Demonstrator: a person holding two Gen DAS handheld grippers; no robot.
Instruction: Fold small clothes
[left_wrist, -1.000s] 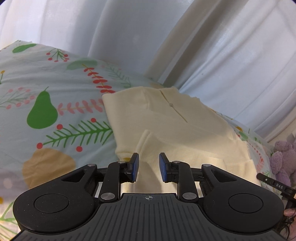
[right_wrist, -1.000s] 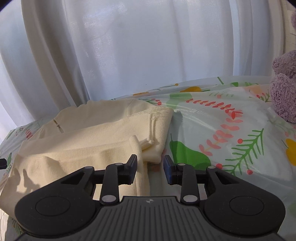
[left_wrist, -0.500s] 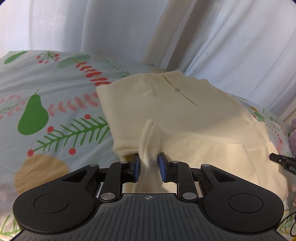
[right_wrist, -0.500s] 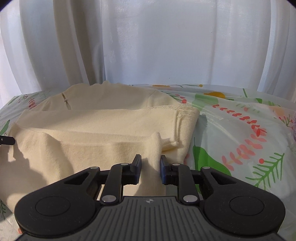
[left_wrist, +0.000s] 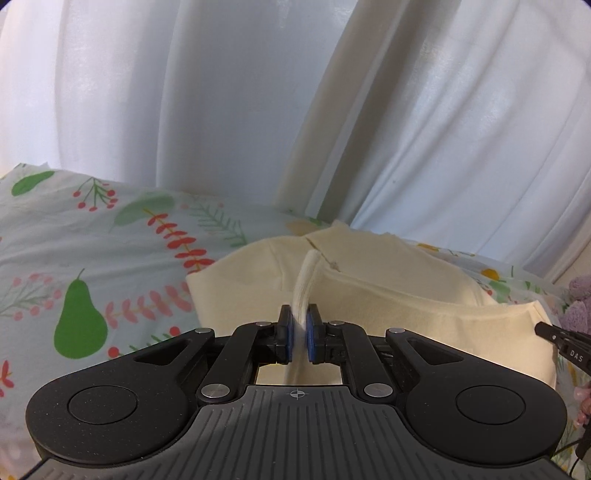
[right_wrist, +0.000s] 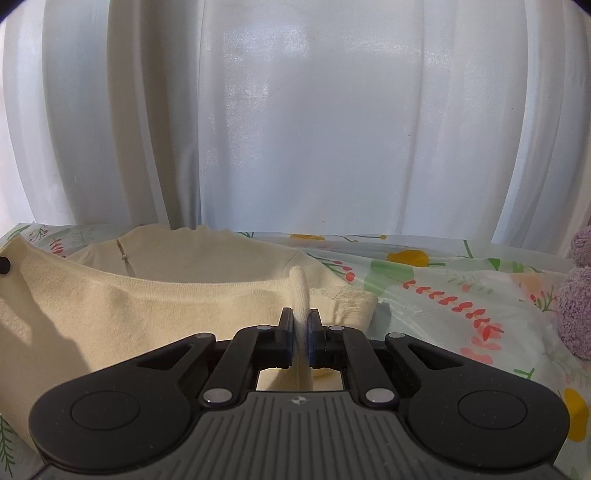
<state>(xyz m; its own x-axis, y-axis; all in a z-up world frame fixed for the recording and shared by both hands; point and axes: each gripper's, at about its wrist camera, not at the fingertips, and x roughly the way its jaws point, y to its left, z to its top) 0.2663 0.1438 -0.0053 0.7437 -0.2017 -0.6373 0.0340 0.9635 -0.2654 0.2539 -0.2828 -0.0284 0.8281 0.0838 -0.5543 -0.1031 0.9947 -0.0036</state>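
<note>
On the left of the left wrist view, a pale bedsheet printed with green pears, red berries and fern sprigs (left_wrist: 85, 258) is spread out, and white pleated curtains (left_wrist: 229, 103) hang behind it. The cream knitted small garment (left_wrist: 424, 295) lies on this sheet, its neckline with a short slit turned towards the curtains. A thin fold of its near left edge is pinched between the blue pads of the black left gripper (left_wrist: 300, 321); the jaws have just been closing and are now pressed narrow onto the cloth, which stands up above them in a ridge. At the far right edge of that view, the black tip of the other tool and a lilac fluffy plush toy (left_wrist: 576, 306) are seen.

In the right wrist view, the same garment (right_wrist: 147, 306) occupies the left half, raised along its near edge so that it sags between the 2 held points. The black right gripper (right_wrist: 303, 325) is closed narrow on a fold of the near right edge, its jaws having just been closing onto it. To the right, the printed sheet (right_wrist: 443, 291) is seen, and the plush toy (right_wrist: 576, 295) sits at the right border.
</note>
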